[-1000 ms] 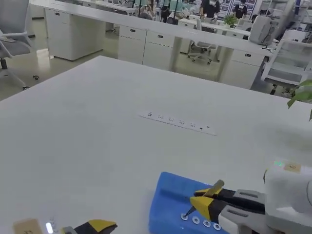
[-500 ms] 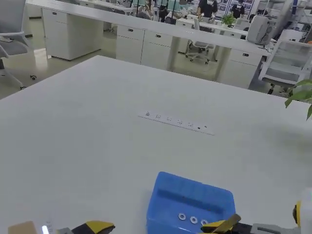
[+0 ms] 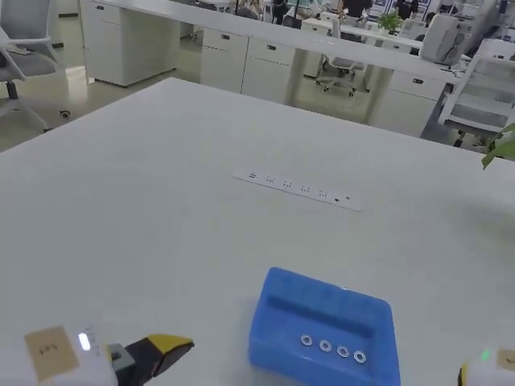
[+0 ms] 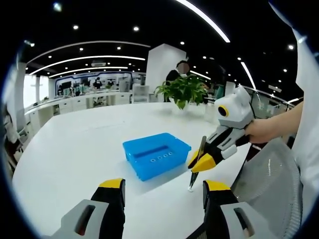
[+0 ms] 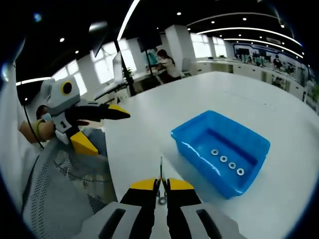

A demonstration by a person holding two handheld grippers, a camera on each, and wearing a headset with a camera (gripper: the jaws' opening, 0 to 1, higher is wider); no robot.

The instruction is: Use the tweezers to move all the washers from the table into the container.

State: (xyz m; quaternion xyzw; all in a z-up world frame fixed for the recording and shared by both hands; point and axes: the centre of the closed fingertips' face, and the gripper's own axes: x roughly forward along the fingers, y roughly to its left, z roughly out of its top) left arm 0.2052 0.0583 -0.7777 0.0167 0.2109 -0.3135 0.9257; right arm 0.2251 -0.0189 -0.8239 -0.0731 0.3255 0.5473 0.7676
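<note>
Head view: blue container [image 3: 283,330] holds four washers [image 3: 332,348] in a row. Left gripper [image 3: 165,352] is off to its left.
Left gripper view: fingers [image 4: 112,191] wide apart and empty, container ahead between them. Right gripper [image 4: 198,165] pinches tweezers [image 4: 192,178], tip down beside the container.
Right gripper view: fingers clamped on tweezers, container ahead-right of the fingertips.

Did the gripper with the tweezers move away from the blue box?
Yes. The right gripper was over the blue container; now it has pulled back off it, toward the head view's bottom right corner.
</note>
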